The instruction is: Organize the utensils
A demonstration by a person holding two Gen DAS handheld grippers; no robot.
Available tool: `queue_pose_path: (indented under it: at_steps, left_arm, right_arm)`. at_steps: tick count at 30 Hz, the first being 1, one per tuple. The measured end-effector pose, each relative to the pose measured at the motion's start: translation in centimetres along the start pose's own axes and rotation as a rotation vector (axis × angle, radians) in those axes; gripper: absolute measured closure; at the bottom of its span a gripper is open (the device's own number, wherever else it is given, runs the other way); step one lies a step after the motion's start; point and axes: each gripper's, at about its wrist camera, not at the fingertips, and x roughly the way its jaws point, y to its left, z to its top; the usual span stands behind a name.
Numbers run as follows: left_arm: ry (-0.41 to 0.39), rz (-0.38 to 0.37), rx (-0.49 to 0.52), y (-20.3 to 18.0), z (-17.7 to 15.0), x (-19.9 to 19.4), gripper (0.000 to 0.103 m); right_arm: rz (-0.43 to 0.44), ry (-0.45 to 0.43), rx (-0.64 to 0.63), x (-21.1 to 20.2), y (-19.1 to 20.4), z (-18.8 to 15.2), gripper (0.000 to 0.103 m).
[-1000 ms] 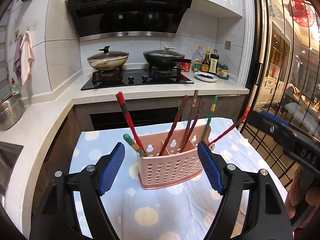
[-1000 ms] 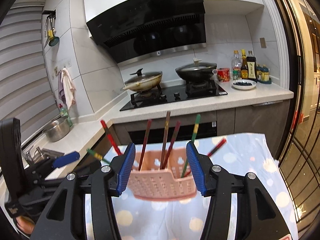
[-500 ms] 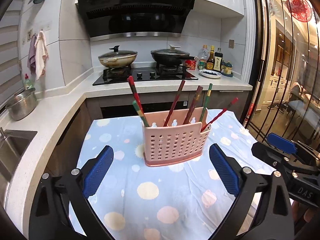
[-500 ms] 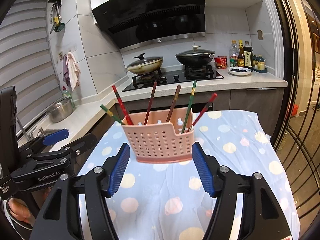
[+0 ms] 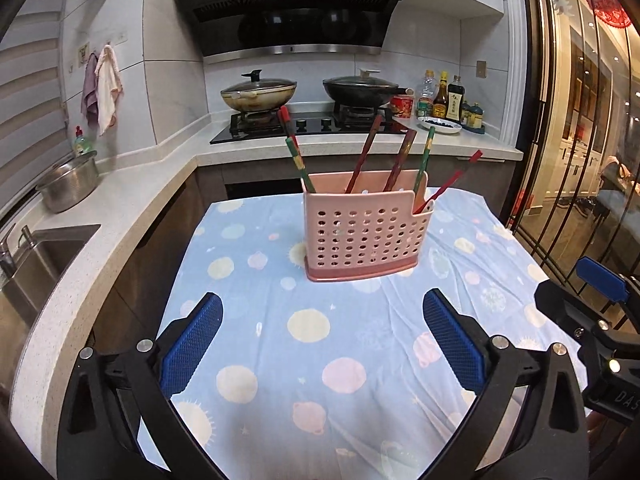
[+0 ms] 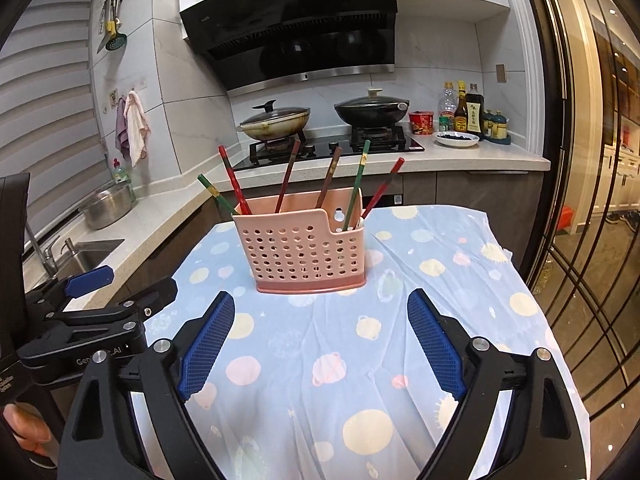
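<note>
Pink perforated utensil caddy point(image 5: 362, 236) standing upright on the blue spotted tablecloth point(image 5: 320, 360), toward the far half of the table and roughly centred across it. Six chopsticks point(image 6: 288, 176) stand in it, tips down, leaning outward in a fan; the lean follows from loose sticks resting against the rim. One red chopstick point(image 5: 452, 180) tilts farthest, through the lowered notch at the caddy's right end. No utensil lies on the cloth, so the sorting appears complete or nearly so.

Left gripper point(image 5: 320, 348) and right gripper point(image 6: 320, 344) both hang above the near cloth, well apart from the caddy, blue pads spread wide and holding nothing. Each points straight at the caddy.

Open room: bare cloth lies on all sides of the caddy, widest on the near side. The table's left edge runs close beside the counter with the sink point(image 6: 86, 254); the right edge faces the glass doors point(image 5: 580, 140). The hob with two lidded woks point(image 6: 326, 114) lies well behind, beyond the chopstick tips.
</note>
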Motion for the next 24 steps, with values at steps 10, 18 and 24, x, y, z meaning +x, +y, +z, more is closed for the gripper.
queue_pose_path:
  at_steps: [10, 18, 24]
  left_arm:
    - [0.007, 0.006, 0.0, -0.7, -1.3, -0.8, 0.007]
    - [-0.006, 0.01, 0.009, -1.3, -1.6, -1.5, 0.007]
    - [-0.009, 0.017, 0.014, -1.4, -1.6, -1.7, 0.007]
  right_arm:
    - [-0.028, -0.015, -0.008, -0.8, -0.3, -0.8, 0.006]
    - [-0.042, -0.017, -0.031, -1.2, -0.2, -1.3, 0.006]
    - [-0.04, -0.013, -0.036, -1.2, 0.0, -1.7, 0.006]
